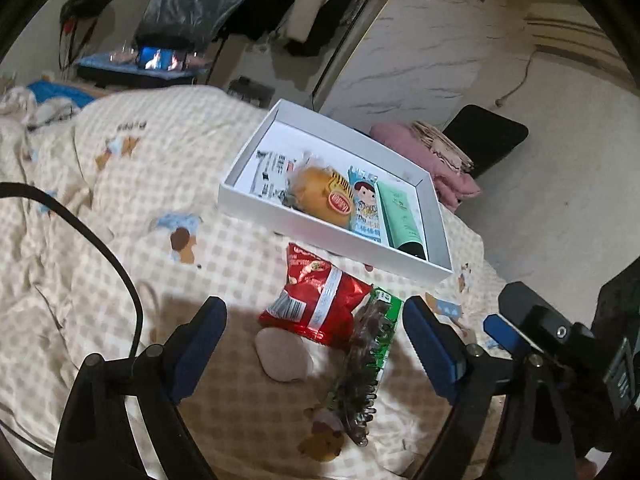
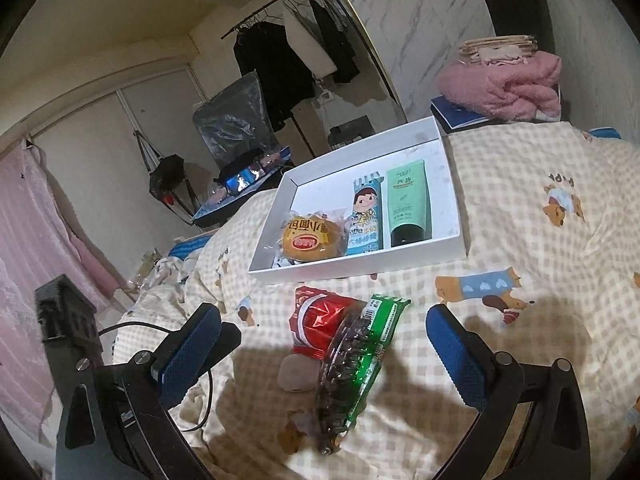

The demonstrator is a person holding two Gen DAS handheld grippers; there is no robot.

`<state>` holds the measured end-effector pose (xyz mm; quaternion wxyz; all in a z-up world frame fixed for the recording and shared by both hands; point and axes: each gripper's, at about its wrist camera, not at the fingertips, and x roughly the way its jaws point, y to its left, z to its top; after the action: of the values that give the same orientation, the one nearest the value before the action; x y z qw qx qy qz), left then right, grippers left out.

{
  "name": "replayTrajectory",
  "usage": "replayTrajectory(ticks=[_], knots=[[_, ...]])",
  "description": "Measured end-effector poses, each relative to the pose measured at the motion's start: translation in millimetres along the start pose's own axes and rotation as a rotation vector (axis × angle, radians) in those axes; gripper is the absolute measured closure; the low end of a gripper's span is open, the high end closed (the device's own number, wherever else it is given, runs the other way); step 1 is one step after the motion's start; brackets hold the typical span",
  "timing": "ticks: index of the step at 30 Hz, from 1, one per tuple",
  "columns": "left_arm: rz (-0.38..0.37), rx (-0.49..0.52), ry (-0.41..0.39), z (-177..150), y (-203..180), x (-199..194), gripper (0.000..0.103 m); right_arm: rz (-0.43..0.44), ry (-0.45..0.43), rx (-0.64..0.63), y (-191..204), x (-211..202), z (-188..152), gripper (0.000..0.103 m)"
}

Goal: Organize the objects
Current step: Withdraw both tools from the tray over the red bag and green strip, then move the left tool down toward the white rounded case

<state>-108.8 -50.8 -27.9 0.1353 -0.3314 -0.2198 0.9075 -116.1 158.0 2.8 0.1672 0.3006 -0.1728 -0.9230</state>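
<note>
A white box (image 1: 248,200) (image 2: 456,224) lies on the checked quilt and holds a round bun (image 1: 324,196) (image 2: 310,238), a cartoon carton (image 1: 366,210) (image 2: 362,220) and a green tube (image 1: 402,216) (image 2: 408,204). In front of it lie a red snack bag (image 1: 316,300) (image 2: 316,320), a green packet (image 1: 382,320) (image 2: 380,328), a dark hair comb (image 1: 358,376) (image 2: 344,376) across the packet, and a pale oval stone (image 1: 284,354) (image 2: 296,372). My left gripper (image 1: 316,344) is open above these loose items. My right gripper (image 2: 324,348) is open above them too; its fingertip (image 1: 500,330) shows in the left wrist view.
A pink folded towel (image 1: 432,160) (image 2: 500,84) with a stack of paper sits beyond the box near a black chair (image 1: 488,136). A clothes rack (image 2: 288,52) and a cluttered side table (image 1: 152,64) stand behind. A black cable (image 1: 100,248) crosses the quilt at left.
</note>
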Motion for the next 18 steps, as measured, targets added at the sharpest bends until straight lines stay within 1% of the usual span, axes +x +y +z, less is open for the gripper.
replayTrajectory(ticks=[3,5,7,10,14,18], knots=[[-0.002,-0.009,-0.004,-0.8,1.0,-1.9,0.012,-0.002,0.003,-0.007,1.0,0.2,-0.6,0.000],[-0.035,0.001,-0.027,-0.3,-0.7,-6.5,0.012,-0.005,-0.003,-0.017,2.9,-1.7,-0.4,0.000],[-0.047,0.017,-0.045,1.0,-4.1,-10.4,0.012,-0.006,-0.008,-0.024,4.8,-2.3,0.2,0.000],[-0.034,0.044,-0.021,0.6,-10.1,-6.9,0.012,-0.009,-0.011,-0.029,5.9,-2.4,0.8,0.000],[-0.027,0.052,0.016,-1.6,-11.8,-0.1,0.012,-0.007,-0.021,-0.020,4.0,-3.4,2.1,0.000],[-0.038,0.056,-0.013,-2.1,-12.2,-2.8,0.012,-0.008,-0.022,-0.015,3.3,-2.8,2.5,0.000]])
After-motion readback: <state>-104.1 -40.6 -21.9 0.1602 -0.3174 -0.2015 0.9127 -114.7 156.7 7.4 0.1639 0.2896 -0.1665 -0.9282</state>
